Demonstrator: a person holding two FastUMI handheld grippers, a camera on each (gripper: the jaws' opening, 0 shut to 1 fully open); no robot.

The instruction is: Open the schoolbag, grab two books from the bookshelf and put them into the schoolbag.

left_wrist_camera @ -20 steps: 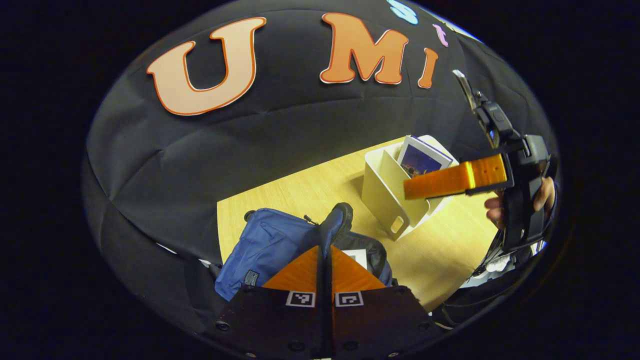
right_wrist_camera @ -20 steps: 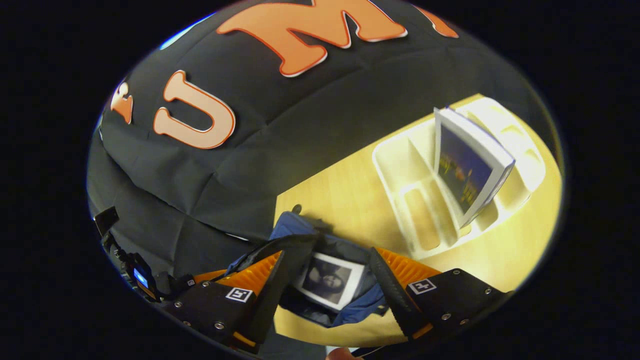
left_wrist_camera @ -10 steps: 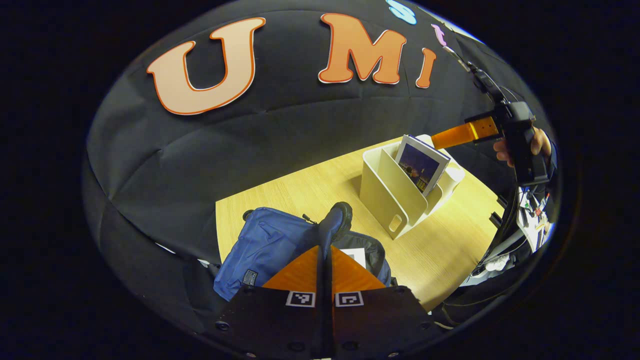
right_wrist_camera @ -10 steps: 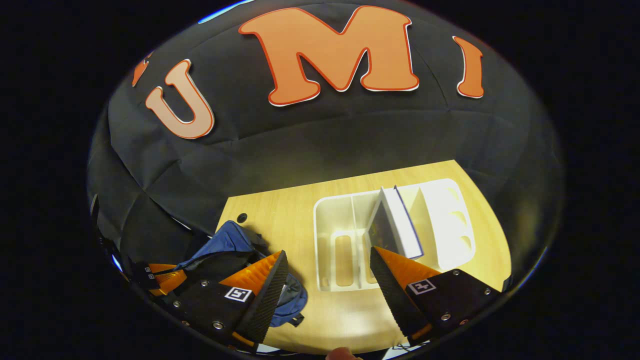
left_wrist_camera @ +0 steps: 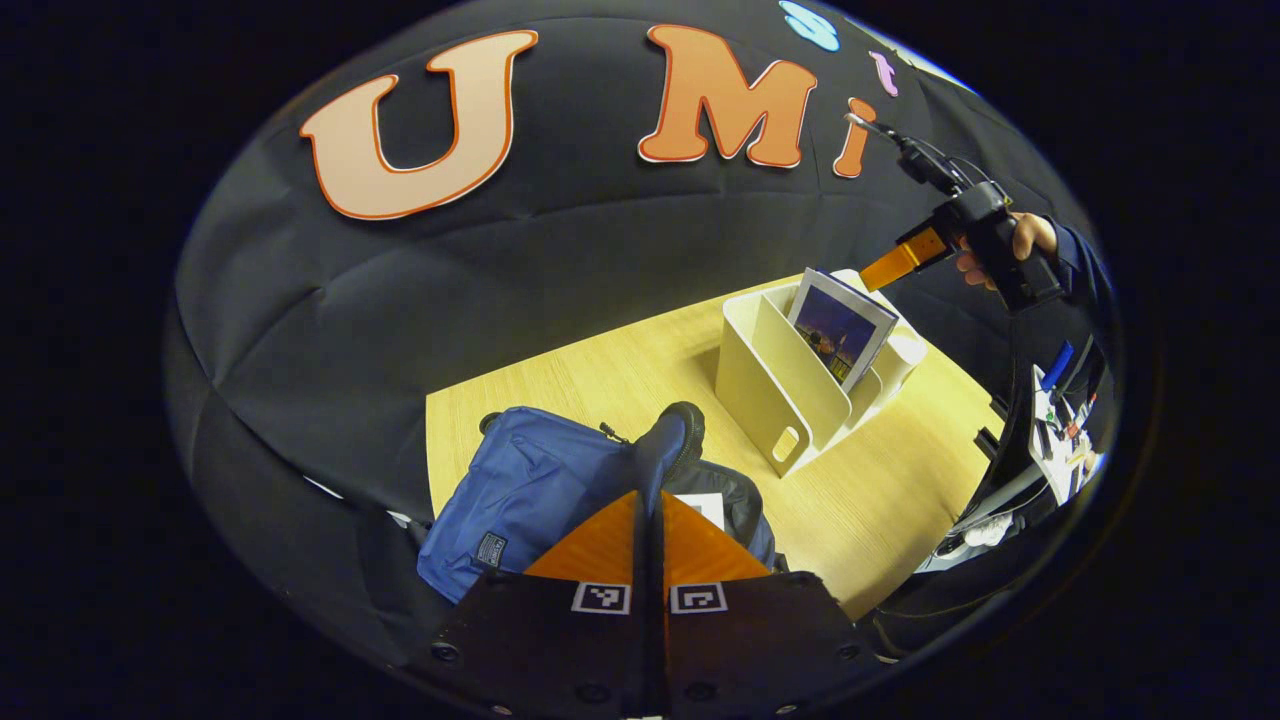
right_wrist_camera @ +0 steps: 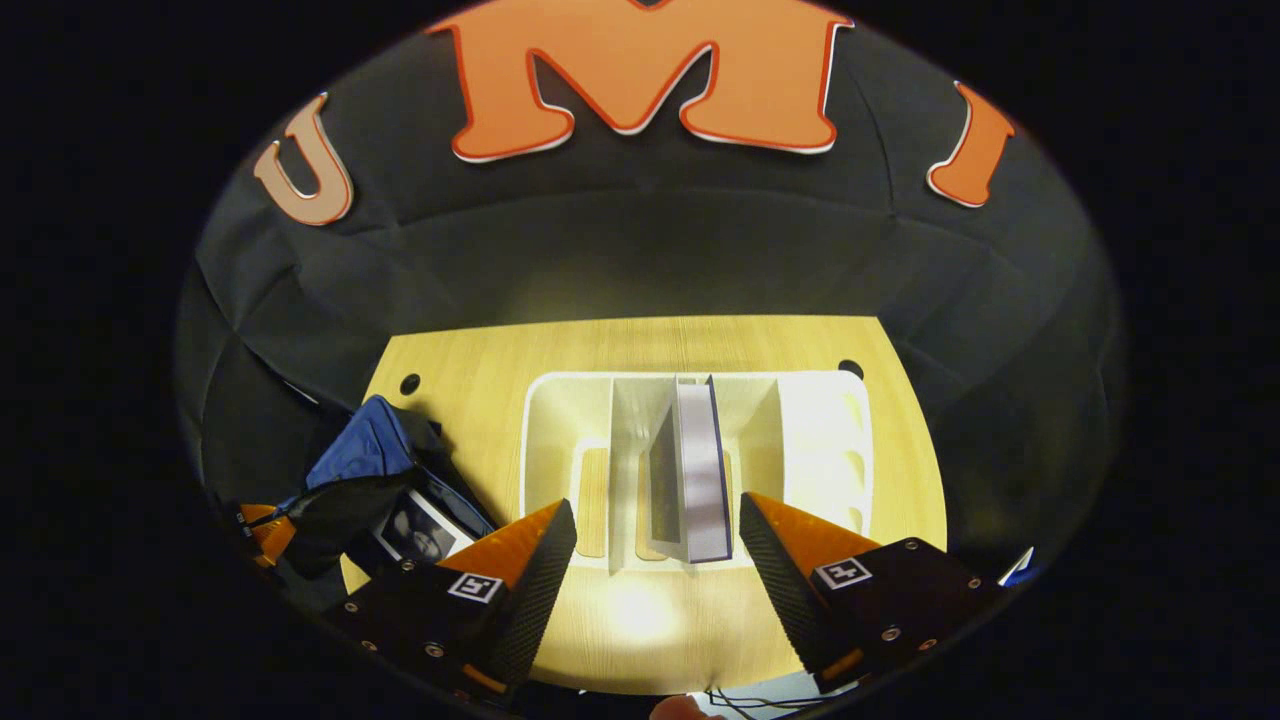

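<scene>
On the left, the blue schoolbag (left_wrist_camera: 530, 490) is lying on the wooden surface (left_wrist_camera: 600, 375) with its mouth gaping, and the left claw (left_wrist_camera: 648, 520) is pinching the bag's dark opening edge (left_wrist_camera: 672, 445), its fingers pressed together on the fabric to hold the mouth up. One book (right_wrist_camera: 420, 528) is already sitting inside the bag. Toward the middle, the white bookshelf (right_wrist_camera: 560, 420) is standing on the surface with the second book (right_wrist_camera: 700, 470) upright in a middle slot, leaning slightly. On the right, the right claw (right_wrist_camera: 655, 545) is hovering above that book, fingers spread wide and lined up either side of its top edge, touching nothing. The book is looking stiff, fairly light and smooth-covered, so it probably wants a firm squeeze across both covers near the upper edge.
</scene>
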